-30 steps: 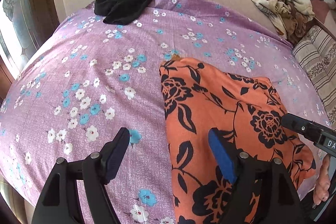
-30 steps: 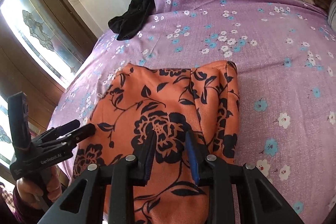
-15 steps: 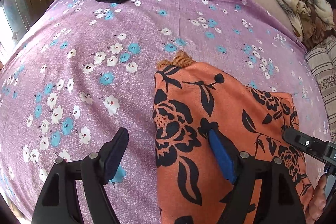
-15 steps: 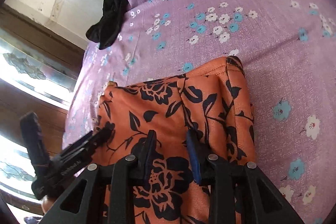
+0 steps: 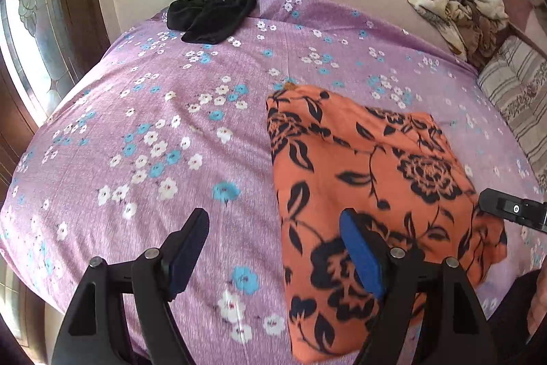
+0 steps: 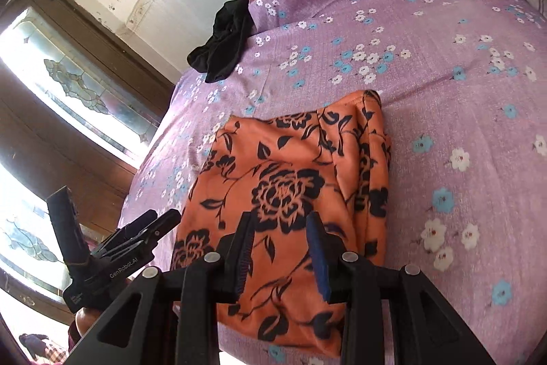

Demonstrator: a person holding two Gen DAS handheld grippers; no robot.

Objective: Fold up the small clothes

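The left tool (image 5: 273,248) hangs spread wide over the orange garment's (image 5: 369,180) left edge, gripping nothing. That folded garment lies on the bed (image 5: 164,125). The right tool (image 6: 282,248), partly spread and empty, hovers above the garment.

Matt printed cloth garment (image 5: 369,173)

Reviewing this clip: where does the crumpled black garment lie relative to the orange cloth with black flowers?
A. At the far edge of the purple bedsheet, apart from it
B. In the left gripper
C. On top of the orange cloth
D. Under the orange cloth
A: the crumpled black garment lies at the far edge of the purple floral bedsheet, well clear of the orange cloth with black flowers.
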